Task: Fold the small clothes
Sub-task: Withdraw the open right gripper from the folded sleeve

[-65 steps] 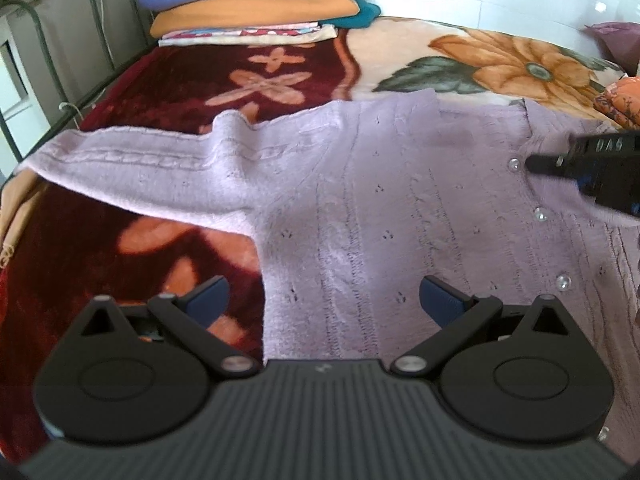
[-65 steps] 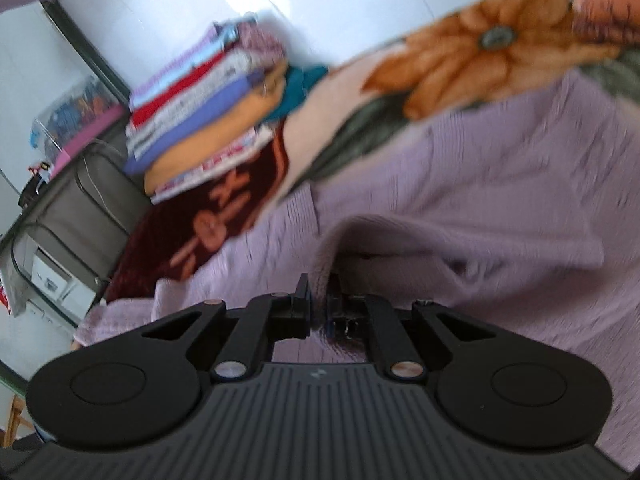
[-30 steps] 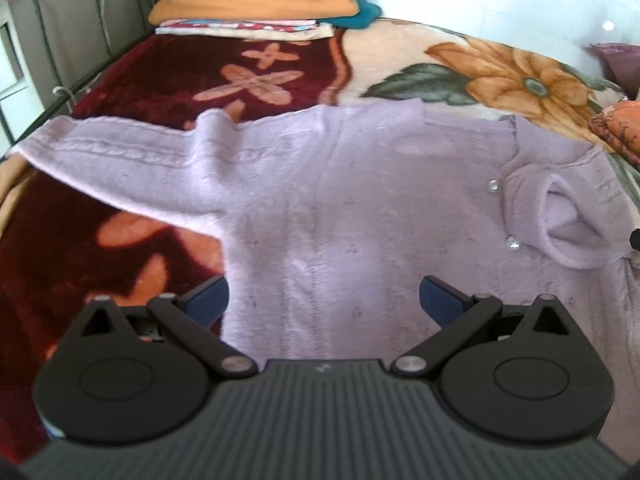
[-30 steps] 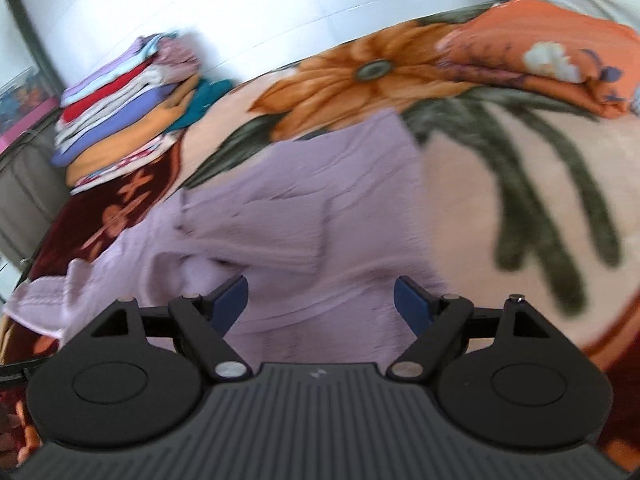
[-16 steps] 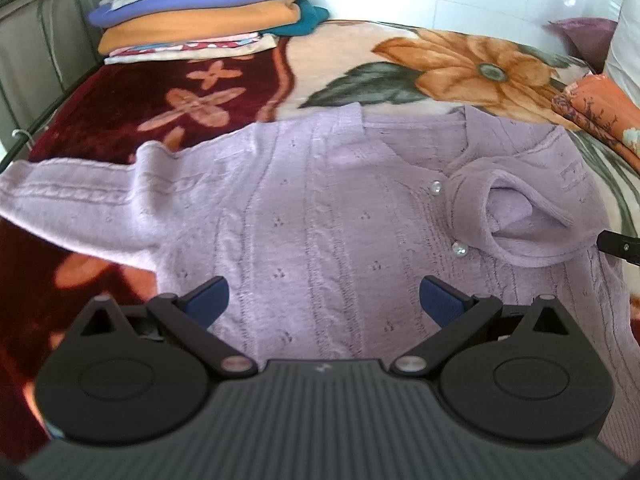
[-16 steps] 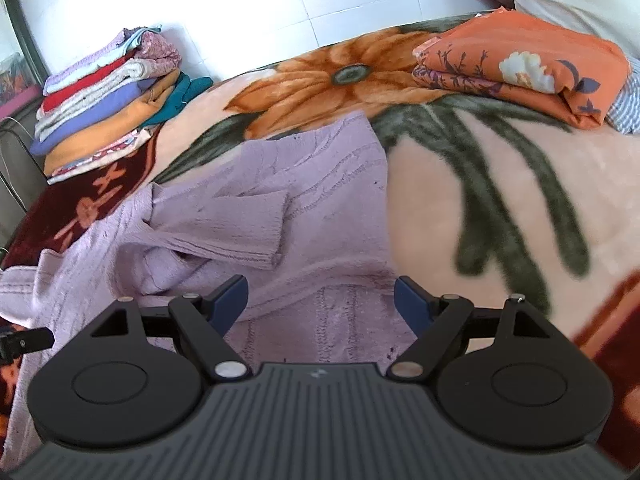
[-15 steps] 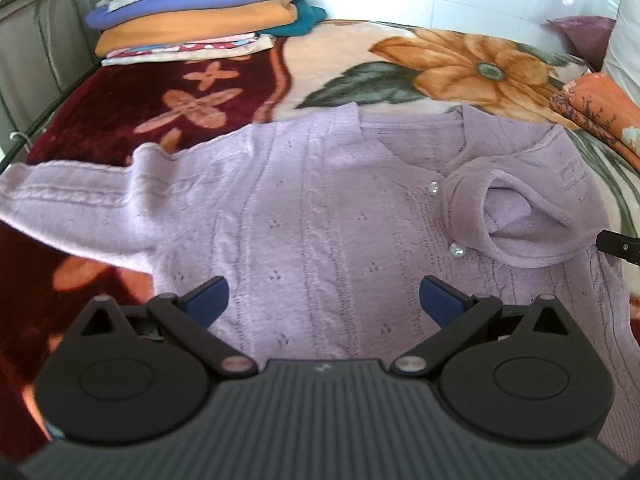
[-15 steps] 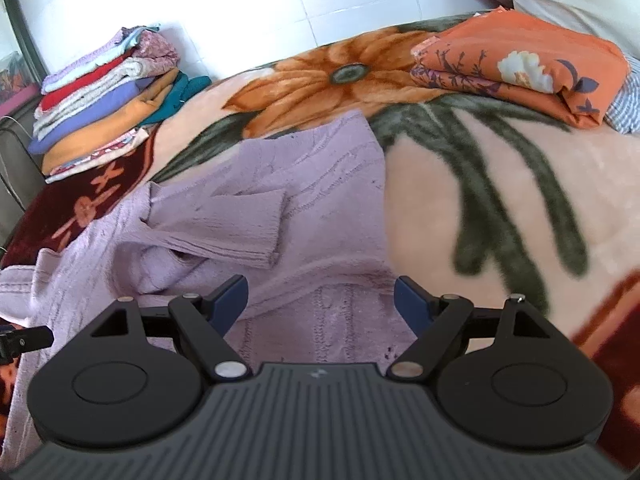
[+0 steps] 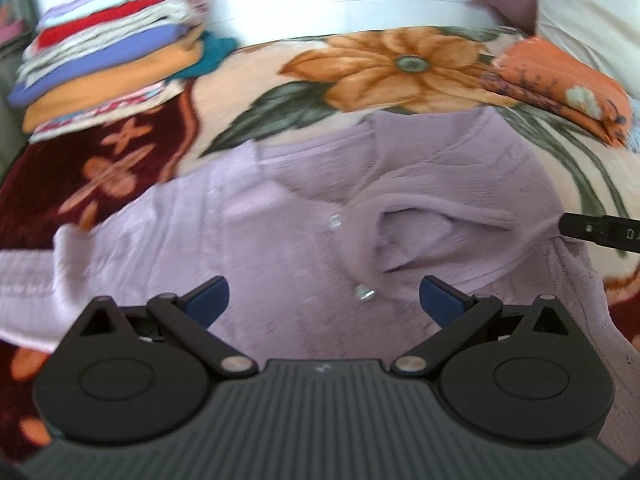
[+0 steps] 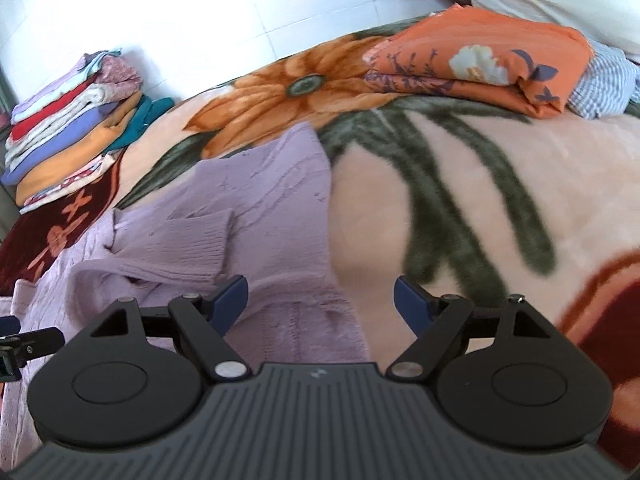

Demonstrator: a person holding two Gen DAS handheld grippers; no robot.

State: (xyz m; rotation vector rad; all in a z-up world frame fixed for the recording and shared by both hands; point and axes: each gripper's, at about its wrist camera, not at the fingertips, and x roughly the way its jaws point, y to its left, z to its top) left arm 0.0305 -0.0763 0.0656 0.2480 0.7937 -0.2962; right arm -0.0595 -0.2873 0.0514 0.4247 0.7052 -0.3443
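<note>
partly blurred, the lilac cardigan [image 9: 280, 240] runs off-frame; left gripper [image 9: 324, 296] and right gripper [image 10: 320, 298] gape wide, empty.

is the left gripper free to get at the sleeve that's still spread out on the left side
Probably yes. The left gripper is open and empty above the cardigan, and the unfolded sleeve lies flat on the blanket with nothing on it.

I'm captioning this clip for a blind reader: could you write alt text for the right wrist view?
A lilac cardigan lies on a floral blanket, one sleeve folded across its front. The open right gripper hangs over the cardigan's edge, holding nothing. Behind are a stack of folded clothes and an orange cloth.
</note>
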